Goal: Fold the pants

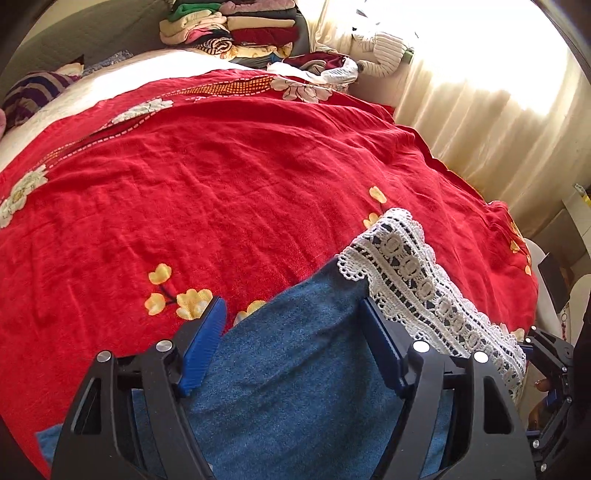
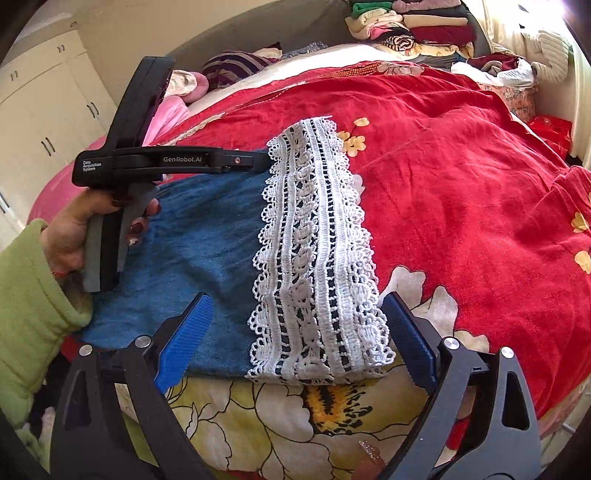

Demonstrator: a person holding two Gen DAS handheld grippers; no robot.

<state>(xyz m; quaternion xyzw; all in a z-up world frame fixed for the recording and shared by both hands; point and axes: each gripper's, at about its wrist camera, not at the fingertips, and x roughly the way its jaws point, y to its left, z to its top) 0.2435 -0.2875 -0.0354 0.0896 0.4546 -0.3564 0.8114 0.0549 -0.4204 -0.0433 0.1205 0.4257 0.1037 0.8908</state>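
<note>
Blue denim pants [image 2: 207,236] with a white lace hem [image 2: 317,258] lie flat on a red flowered bedspread [image 2: 461,177]. My right gripper [image 2: 295,306] is open at the near end of the pants, its blue pads [image 2: 188,332] standing on either side of the lace. A hand in a green sleeve [image 2: 33,295] holds my left gripper [image 2: 260,162] at the far end, by the seam where lace meets denim. In the left wrist view, my left gripper [image 1: 291,306] straddles the denim [image 1: 295,350] with its jaws apart; the lace hem [image 1: 413,280] runs to the right of it.
A stack of folded clothes [image 1: 236,26] and loose garments [image 1: 325,66] sit at the far end of the bed. A cream curtain [image 1: 480,110] hangs along the right side. White cupboards [image 2: 44,110] stand left. A yellow flowered sheet [image 2: 288,417] covers the bed's near edge.
</note>
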